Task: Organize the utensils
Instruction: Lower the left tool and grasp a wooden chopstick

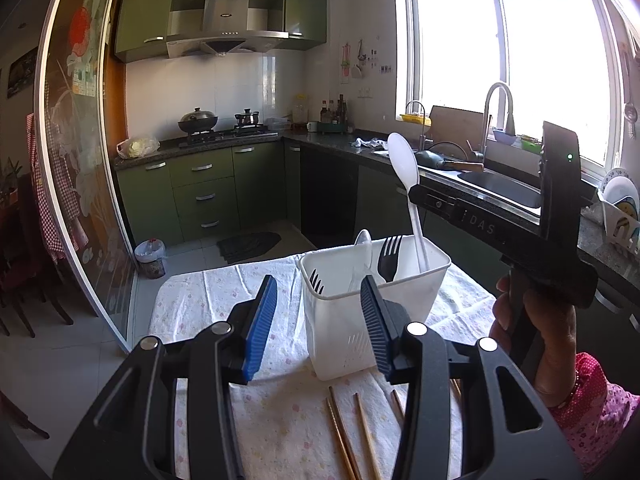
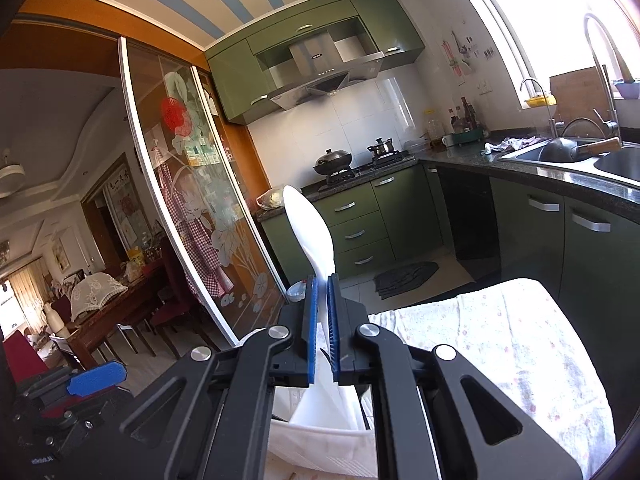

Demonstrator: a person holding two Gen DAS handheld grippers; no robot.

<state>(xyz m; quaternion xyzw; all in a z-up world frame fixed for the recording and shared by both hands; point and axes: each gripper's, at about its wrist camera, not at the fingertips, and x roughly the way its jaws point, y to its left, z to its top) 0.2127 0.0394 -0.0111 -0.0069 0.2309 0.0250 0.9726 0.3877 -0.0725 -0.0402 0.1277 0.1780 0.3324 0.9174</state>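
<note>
Nearest the left wrist camera, the left gripper (image 1: 318, 320), fingers spread wide with nothing between the blue pads (image 1: 262, 322), hovering just this side of the caddy (image 1: 372, 304). Below it, on the cloth (image 1: 200, 300) on the near side of the caddy, several chopsticks (image 1: 348, 432) lying loose, their far ends near the caddy's base and partly hidden by the gripper's frame. Upright on the floral cloth, the white caddy itself, slotted low on its near wall. Inside the caddy: a small black fork (image 1: 317, 280) at the left, a clear spoon (image 1: 362, 252) near the middle, a taller black fork (image 1: 389, 258) beside it, tines up. At the caddy's right corner, a white spoon (image 1: 404, 164) standing with handle down in the caddy and bowl up. Pinched on the spoon's neck above the caddy rim, the right gripper (image 1: 416, 194), reaching in from the right, carried by the right hand (image 1: 532, 336) in a pink sleeve. From the right wrist camera, the same right gripper (image 2: 322, 328) pressed nearly together on the white spoon (image 2: 310, 232), bowl rising past the fingertips, handle running down into the caddy (image 2: 320, 440) beneath. Beyond the caddy, green cabinets (image 1: 208, 188), a stove with a wok (image 1: 198, 120), and a sink (image 1: 500, 188) under the window.
</note>
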